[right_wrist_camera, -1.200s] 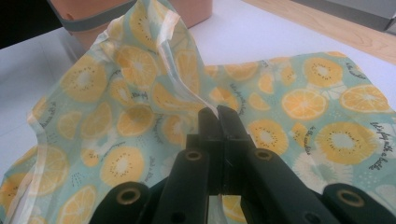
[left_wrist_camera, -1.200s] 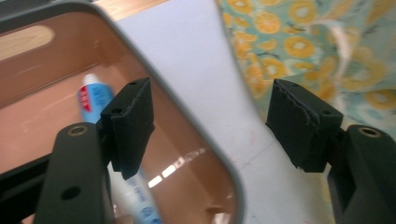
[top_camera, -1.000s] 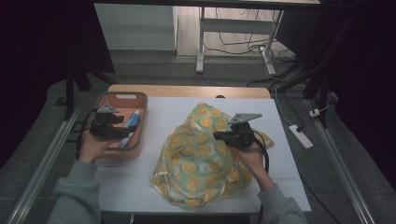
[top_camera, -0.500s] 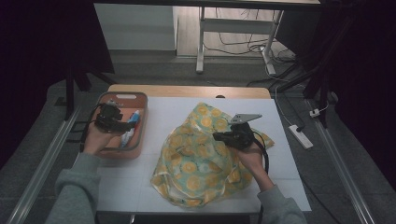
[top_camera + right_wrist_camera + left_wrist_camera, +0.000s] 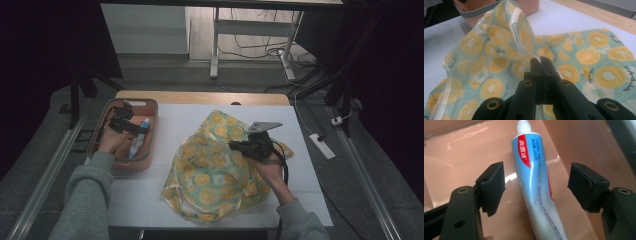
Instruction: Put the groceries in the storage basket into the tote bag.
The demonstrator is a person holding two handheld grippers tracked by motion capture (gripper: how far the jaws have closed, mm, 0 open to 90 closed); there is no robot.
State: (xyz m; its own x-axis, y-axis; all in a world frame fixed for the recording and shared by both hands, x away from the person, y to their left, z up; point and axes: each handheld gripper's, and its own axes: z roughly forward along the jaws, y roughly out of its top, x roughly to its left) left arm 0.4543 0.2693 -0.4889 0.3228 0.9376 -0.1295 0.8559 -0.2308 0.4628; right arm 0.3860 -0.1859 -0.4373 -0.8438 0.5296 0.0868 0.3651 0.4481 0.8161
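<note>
A blue, white and red toothpaste tube lies in the salmon tray at the table's left, seen as a tube in the high view. My left gripper hangs over it with jaws wide apart on either side, pads not touching it. A green bag printed with orange slices lies on the white table cover. My right gripper is shut on a raised fold of the bag, holding its rim up; in the high view this gripper sits at the bag's right side.
The tray has a grey rim. A white power strip lies on the floor right of the table. The wooden table edge runs along the back, with white cover between tray and bag.
My left hand has moved left and down from the tray's inner edge to over the toothpaste tube in the tray. The right gripper and the bag have stayed put.
</note>
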